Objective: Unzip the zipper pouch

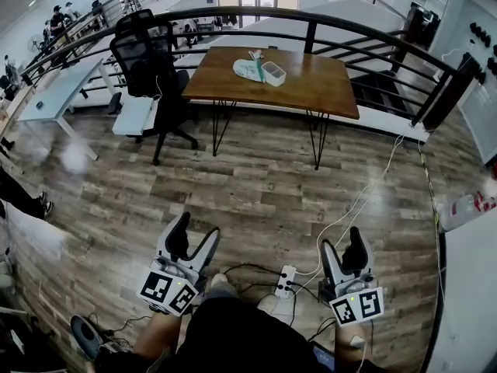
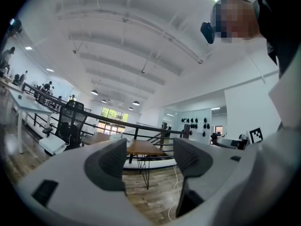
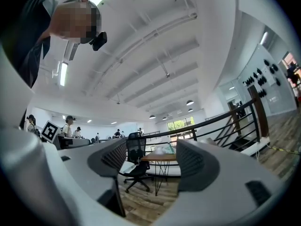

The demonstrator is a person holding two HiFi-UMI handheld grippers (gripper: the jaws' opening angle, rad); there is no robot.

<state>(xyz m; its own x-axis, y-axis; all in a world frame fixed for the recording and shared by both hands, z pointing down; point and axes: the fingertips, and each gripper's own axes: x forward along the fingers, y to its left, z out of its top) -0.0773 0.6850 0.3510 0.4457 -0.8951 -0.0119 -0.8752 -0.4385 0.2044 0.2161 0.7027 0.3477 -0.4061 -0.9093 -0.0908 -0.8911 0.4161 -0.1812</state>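
Standing well back from the table (image 1: 318, 84), the person holds the left tool (image 1: 194, 235) and right tool (image 1: 344, 247) level and close to the body. Each has its jaws wide apart with nothing between them, apparently readied so that one can steady while the other pulls. The pouch (image 1: 248, 70) lies on the table just beside a clear box (image 1: 274, 73), well apart from both tools, so an approach likely precedes any unzipping.

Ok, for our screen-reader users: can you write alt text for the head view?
A person holds the left tool and right tool low, both open and empty. Ahead across the plank floor stands a wooden table bearing the zipper pouch and a small clear box, a black office chair at its left.
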